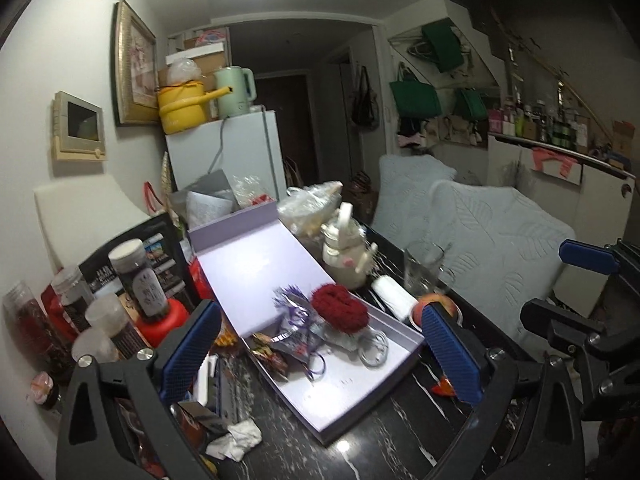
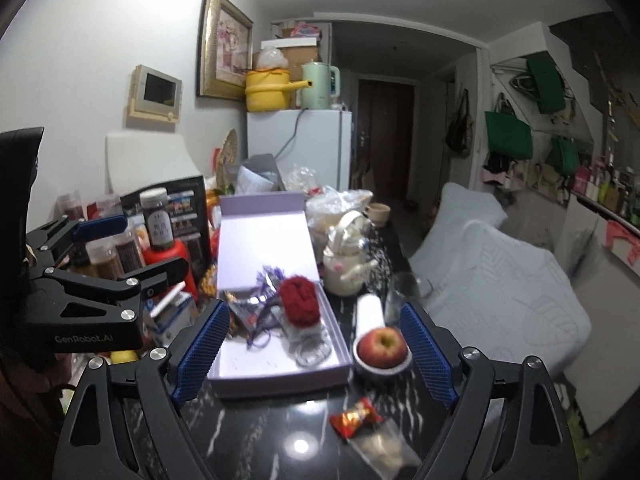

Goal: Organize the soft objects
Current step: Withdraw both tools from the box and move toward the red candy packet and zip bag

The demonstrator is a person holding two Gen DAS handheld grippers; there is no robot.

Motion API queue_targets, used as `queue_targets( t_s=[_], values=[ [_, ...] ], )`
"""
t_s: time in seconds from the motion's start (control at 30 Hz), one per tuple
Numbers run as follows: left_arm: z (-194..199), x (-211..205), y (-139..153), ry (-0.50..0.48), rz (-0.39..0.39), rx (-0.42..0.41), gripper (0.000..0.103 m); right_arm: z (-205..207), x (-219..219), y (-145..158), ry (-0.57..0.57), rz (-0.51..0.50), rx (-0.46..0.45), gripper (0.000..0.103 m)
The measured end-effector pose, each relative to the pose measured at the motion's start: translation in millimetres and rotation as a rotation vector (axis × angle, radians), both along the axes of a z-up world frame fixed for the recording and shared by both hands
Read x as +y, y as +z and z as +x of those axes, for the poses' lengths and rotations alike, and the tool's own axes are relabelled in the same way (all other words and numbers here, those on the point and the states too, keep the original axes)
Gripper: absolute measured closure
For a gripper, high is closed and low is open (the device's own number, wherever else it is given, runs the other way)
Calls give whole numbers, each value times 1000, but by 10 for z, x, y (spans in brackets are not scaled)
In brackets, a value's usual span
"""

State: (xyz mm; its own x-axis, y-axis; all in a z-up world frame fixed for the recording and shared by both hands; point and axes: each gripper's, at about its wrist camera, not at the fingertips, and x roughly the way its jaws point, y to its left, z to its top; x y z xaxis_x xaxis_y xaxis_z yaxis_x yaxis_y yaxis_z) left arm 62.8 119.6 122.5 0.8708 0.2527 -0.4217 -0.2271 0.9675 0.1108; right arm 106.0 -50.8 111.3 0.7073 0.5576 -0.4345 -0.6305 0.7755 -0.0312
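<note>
Both grippers, left (image 1: 320, 344) and right (image 2: 316, 352), hover with fingers released and empty. Red knitted piece (image 2: 299, 300) lies inside lavender box (image 2: 280, 380); approach squarely, pinching gently mid-body.

— That surface (image 2: 280, 432) is looking like glossy black stone, throwing back the lamp.
— And the lilac box (image 2: 260, 240) is showing smooth matt card; the red scrunchie (image 2: 299, 300) in it is looking fuzzy, knitted.
— The gripper pads (image 2: 200, 354) are showing ribbed blue rubber on matt black plastic.
</note>
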Motion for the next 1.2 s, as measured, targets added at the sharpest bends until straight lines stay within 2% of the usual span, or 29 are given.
queue_targets(
  t_s=[0.43,0.6,0.83,1.2],
  values=[
    [-152,-540,-423,-133,-17,73,1,-283,-416,-321,-69,-21,27,15],
    [-148,-709,-612,-163,-27,112,1,-303,-595,-508,-101,-19,70,15],
    [-30,-787,-898,-188,-77,192,1,-262,-809,-788,-140,-15,132,15],
    [175,-894,-1396,-196,-109,300,1,-74,-1005,-1295,-167,-24,236,15]
  ],
)
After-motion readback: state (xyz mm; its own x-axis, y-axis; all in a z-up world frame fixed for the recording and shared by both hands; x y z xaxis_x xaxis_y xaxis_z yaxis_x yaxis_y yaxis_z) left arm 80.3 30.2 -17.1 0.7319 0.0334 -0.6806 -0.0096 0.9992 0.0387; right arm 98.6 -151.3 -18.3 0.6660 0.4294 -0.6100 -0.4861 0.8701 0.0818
